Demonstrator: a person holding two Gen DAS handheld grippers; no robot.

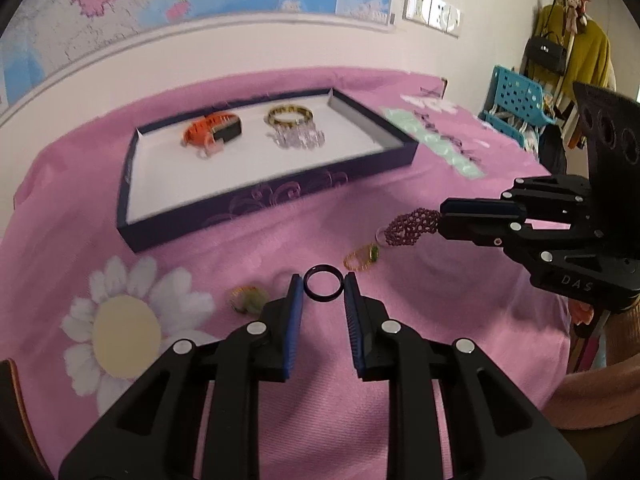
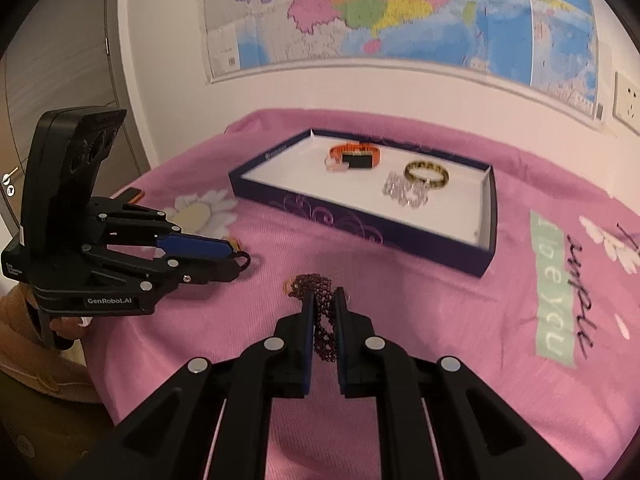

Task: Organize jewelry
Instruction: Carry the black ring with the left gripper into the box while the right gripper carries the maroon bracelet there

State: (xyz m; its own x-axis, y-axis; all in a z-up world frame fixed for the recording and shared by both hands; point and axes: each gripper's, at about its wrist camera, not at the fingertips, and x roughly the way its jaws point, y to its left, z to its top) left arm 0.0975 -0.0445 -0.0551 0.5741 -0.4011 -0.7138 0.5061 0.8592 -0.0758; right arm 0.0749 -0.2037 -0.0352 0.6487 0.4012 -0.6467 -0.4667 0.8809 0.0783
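The tray (image 1: 256,196) serves as the reference landmark. Visibility limits: the two small pieces on the pink cloth (image 1: 460,184) in front of the tray, a green-and-gold item (image 1: 248,298) and a gold ring with a green stone (image 1: 362,258), are blurred; detail is not readable. The far end of the beaded bracelet (image 2: 320,312) is hidden between the pads.

Count inside the tray: one orange-and-black band (image 1: 214,130), one gold-and-black bangle (image 1: 289,115), one clear crystal bracelet (image 1: 299,138), plus a pale piece under the orange band, unclear.

Left gripper (image 1: 323,286): jaws narrow, closed on one black ring (image 1: 323,286), in front of the tray. Right gripper (image 2: 322,300): jaws narrow, clamping one dark-red beaded bracelet, in front of the tray and to its right.
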